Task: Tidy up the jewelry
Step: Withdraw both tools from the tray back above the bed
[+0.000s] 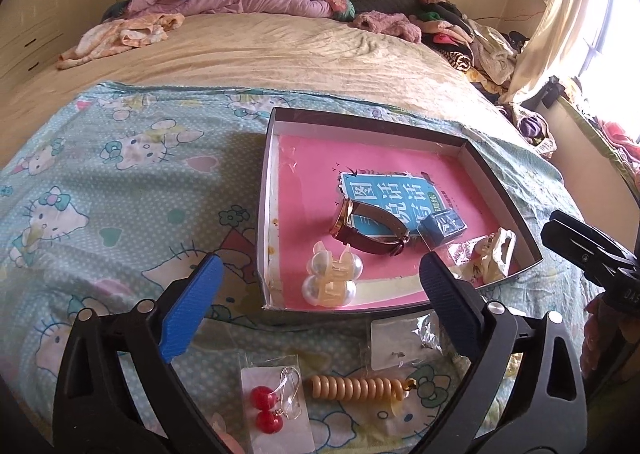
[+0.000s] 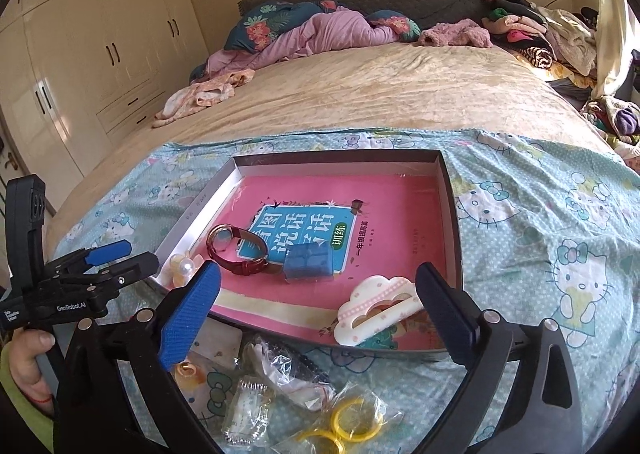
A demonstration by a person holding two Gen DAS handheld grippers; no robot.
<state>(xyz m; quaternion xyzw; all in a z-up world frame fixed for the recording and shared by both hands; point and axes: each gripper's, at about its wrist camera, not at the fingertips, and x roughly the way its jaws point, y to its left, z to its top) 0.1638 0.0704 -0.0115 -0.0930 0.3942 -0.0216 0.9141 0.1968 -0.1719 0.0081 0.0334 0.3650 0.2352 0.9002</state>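
A: Nearest the lens, low in the left wrist view, a card with two red bead earrings point(image 1: 266, 410) lies on the cartoon-cat sheet point(image 1: 100, 173); just right of it sits one coiled beige hair tie point(image 1: 356, 388), and above that one clear packet with a small stud point(image 1: 404, 344).

B: And the left gripper point(image 1: 320, 306)?

A: Its blue pads are spread wide with nothing between them; it hangs over the near edge of the shallow box point(image 1: 276, 121) (which, I judge, serves as the collecting tray, hence everything is being gathered there).

B: What is inside?

A: One pearl claw clip point(image 1: 332, 280) at lower left of the pink lining; one brown-strapped watch point(image 1: 368, 230) mid-frame; one small blue box point(image 1: 442, 230) touching the strap; one crumpled packet point(image 1: 488, 258) at the right wall.

B: The other view?

A: The right gripper point(image 2: 320, 314) also stands wide apart and empty; one cloud-shaped clip point(image 2: 376, 308) leans against the box's near wall, just beside the right pad.

B: Left outside?

A: Several packets at bottom centre; one holds two yellow rings point(image 2: 344, 430); the rest are too crumpled to count.
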